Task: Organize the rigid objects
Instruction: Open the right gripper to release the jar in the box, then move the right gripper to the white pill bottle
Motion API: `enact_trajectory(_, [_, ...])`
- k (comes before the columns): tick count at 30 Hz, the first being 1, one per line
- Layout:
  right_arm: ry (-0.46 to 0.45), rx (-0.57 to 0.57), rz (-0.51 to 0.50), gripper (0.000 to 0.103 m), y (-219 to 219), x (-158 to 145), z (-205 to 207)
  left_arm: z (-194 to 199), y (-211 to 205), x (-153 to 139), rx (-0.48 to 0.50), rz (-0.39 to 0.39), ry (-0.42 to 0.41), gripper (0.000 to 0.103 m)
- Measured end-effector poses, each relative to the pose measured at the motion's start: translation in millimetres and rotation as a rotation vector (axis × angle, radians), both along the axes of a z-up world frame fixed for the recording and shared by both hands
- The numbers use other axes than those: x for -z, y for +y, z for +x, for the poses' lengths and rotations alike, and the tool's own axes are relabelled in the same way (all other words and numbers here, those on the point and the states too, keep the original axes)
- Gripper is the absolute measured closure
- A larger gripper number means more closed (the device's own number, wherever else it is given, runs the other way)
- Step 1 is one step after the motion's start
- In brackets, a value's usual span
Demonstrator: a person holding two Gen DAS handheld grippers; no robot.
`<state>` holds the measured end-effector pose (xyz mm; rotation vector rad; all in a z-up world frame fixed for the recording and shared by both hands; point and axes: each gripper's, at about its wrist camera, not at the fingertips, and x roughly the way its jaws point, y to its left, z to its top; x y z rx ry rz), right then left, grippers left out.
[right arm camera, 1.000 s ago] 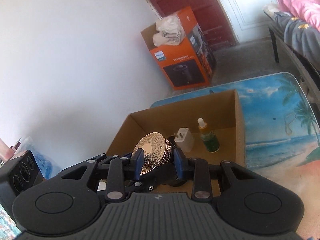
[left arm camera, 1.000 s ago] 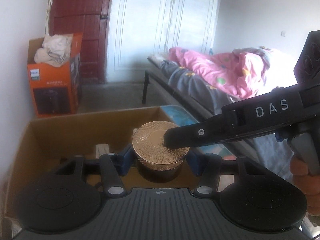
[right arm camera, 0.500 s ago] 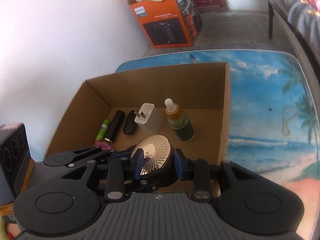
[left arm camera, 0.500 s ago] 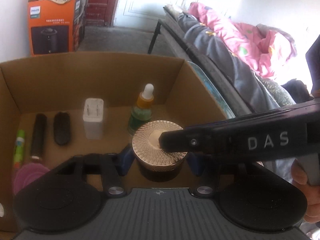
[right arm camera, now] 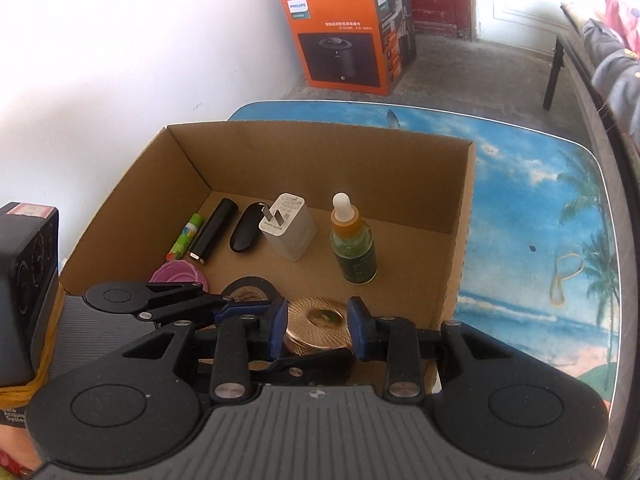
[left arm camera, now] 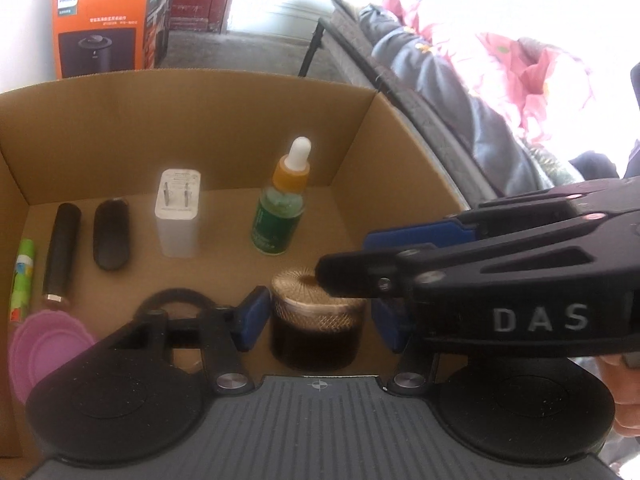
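Observation:
A dark jar with a gold lid stands on the floor of the cardboard box. My left gripper is open, its blue pads apart on either side of the jar. My right gripper is open around the gold lid and reaches in from the right in the left wrist view. The box also holds a dropper bottle, a white charger, a black case, a black tube, a green stick, a purple lid and a tape roll.
The box sits on a table with a beach print. An orange Philips carton stands on the floor behind. A bed with pink bedding is at the right. A black device sits left of the box.
Both grippers carried the jar down into the box. The jar now rests on the box floor, and both sets of jaws have opened off it.

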<state>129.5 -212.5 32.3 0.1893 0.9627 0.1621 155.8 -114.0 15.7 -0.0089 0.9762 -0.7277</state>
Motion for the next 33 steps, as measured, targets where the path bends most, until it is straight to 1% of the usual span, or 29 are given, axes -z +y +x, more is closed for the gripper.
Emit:
enact_trajectory(6, [0.000,0.017,0.035,0.067,-5,-1,0,-4,-2,-1,-0.003,0.017,-0.018,0.042])
enact_trajectory(10, [-0.029,0.033,0.067,0.067,-10,-7,-6,-12,-3,-8,-0.006,0.025,-0.068,0.039])
enact_trajectory(12, [-0.055,0.045,0.089,0.067,-13,-14,-12,-18,-2,-15,-0.004,0.022,-0.100,0.033])
enact_trajectory(16, [-0.131,0.070,0.149,0.066,-19,-34,-35,-36,4,-34,0.005,0.003,-0.183,0.024])
enact_trajectory(18, [-0.181,0.080,0.181,0.062,-20,-46,-52,-47,9,-43,0.013,-0.009,-0.219,0.018])
enact_trajectory(19, [-0.205,0.081,0.197,0.057,-20,-51,-61,-54,12,-47,0.016,-0.019,-0.235,0.017])
enact_trajectory(21, [-0.258,0.086,0.223,0.054,-19,-62,-81,-66,18,-55,0.011,-0.037,-0.262,0.009])
enact_trajectory(23, [-0.299,0.090,0.245,0.046,-17,-69,-100,-80,25,-63,0.008,-0.049,-0.288,0.006])
enact_trajectory(25, [-0.330,0.100,0.272,0.044,-14,-74,-117,-94,33,-70,0.002,-0.051,-0.317,0.004])
enact_trajectory(27, [-0.358,0.100,0.296,0.039,-9,-78,-134,-108,42,-76,-0.003,-0.050,-0.356,0.001])
enact_trajectory(29, [-0.374,0.105,0.315,0.029,-3,-79,-148,-121,54,-80,-0.011,-0.047,-0.400,0.000])
enact_trajectory(31, [-0.386,0.109,0.328,0.028,4,-78,-159,-134,65,-82,-0.023,-0.044,-0.431,0.000])
enact_trajectory(33, [-0.399,0.116,0.353,0.024,11,-75,-170,-143,78,-83,-0.034,-0.050,-0.443,0.000])
